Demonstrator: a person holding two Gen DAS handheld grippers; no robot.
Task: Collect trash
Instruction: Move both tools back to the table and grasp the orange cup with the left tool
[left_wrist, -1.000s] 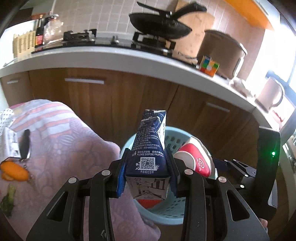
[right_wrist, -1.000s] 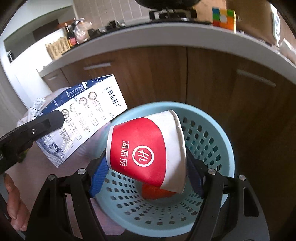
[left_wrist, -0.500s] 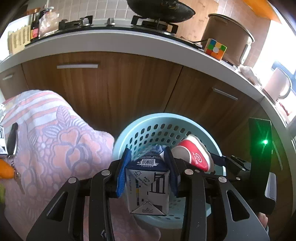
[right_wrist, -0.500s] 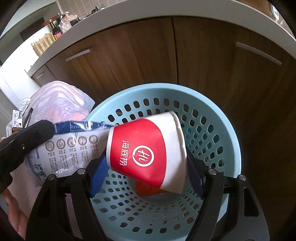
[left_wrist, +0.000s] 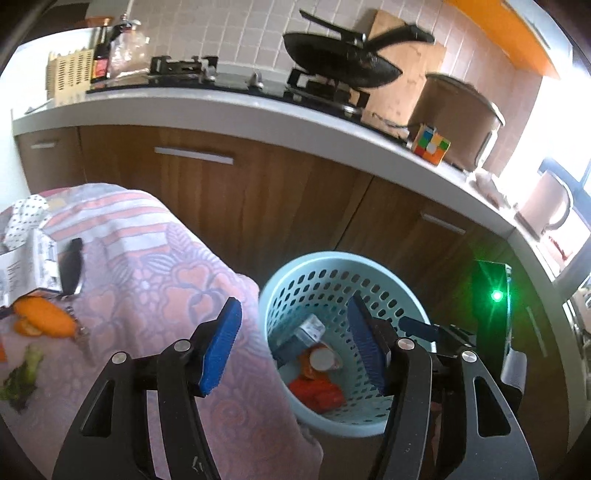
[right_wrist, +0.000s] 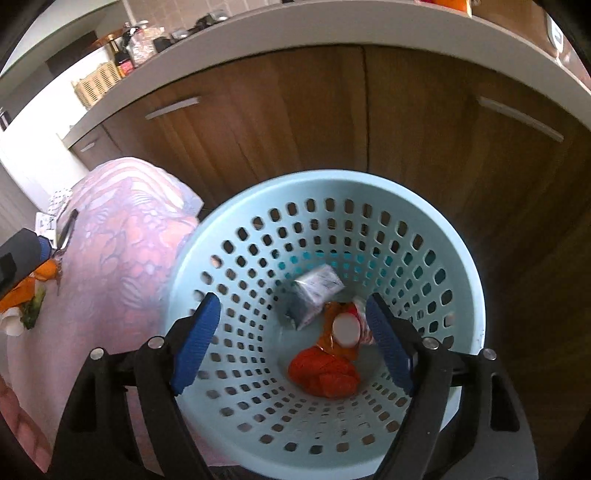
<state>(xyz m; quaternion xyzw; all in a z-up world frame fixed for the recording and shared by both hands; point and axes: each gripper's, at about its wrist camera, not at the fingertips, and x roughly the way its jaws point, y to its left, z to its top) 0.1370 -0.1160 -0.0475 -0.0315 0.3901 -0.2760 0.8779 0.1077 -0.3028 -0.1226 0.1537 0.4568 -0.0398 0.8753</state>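
A light blue perforated trash basket (right_wrist: 465, 280) stands on the floor by the wooden cabinets; it also shows in the left wrist view (left_wrist: 399, 273). Inside lie the blue-and-white milk carton (right_wrist: 314, 293), the red-and-white paper cup (right_wrist: 347, 328) bottom up, and crumpled orange-red trash (right_wrist: 323, 376). In the left wrist view the carton (left_wrist: 301, 338) and cup (left_wrist: 323, 360) lie at the basket's bottom. My left gripper (left_wrist: 295, 350) is open and empty over the basket's left rim. My right gripper (right_wrist: 293, 345) is open and empty above the basket's mouth.
A table with a pink flowered cloth (left_wrist: 155, 280) is left of the basket. On it lie orange peel (left_wrist: 44, 319), a green scrap (left_wrist: 22, 376), keys (left_wrist: 72, 266) and papers. Wooden cabinets (left_wrist: 258, 199) and a counter with stove and pan stand behind.
Both grippers opened. The milk carton dropped from my left gripper and the paper cup from my right gripper into the basket. The left gripper tilted back up.
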